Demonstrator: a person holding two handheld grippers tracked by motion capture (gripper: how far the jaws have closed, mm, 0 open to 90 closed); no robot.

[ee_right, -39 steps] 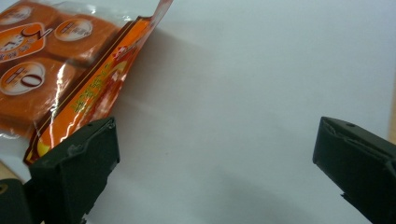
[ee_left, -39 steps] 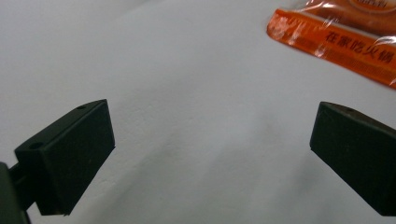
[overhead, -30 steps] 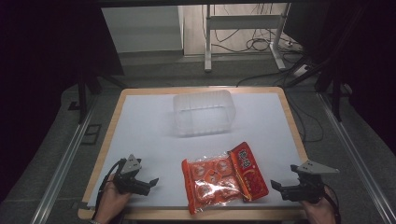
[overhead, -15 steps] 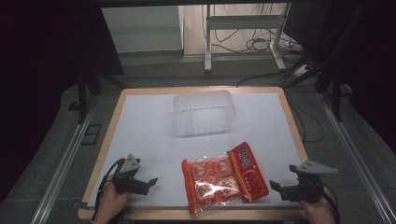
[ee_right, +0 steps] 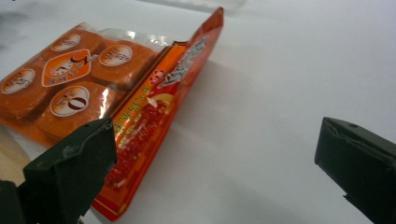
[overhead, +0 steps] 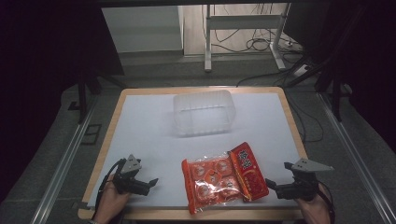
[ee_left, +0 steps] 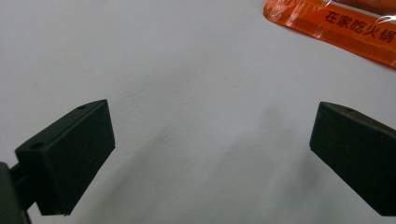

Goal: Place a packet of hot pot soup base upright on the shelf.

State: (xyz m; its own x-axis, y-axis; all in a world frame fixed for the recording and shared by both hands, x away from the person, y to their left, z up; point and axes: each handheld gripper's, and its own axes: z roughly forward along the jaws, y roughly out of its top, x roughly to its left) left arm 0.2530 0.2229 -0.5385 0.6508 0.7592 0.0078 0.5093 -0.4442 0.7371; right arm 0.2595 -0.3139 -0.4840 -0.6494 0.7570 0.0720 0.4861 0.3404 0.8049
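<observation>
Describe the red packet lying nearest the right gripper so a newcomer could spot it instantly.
On the white table, look at the near edge, in front of the clear plastic tub. Two packets lie side by side; the red packet is the narrower, opaque one beside the right gripper, unlike the see-through orange pack of round cakes.

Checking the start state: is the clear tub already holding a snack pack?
No, the clear tub stands empty, and both snack packs lie nearer the person.

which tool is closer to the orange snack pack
Right. The right tool sits just off the orange snack pack's right edge, jaws open; the left tool is farther off to its left, also open.
</observation>
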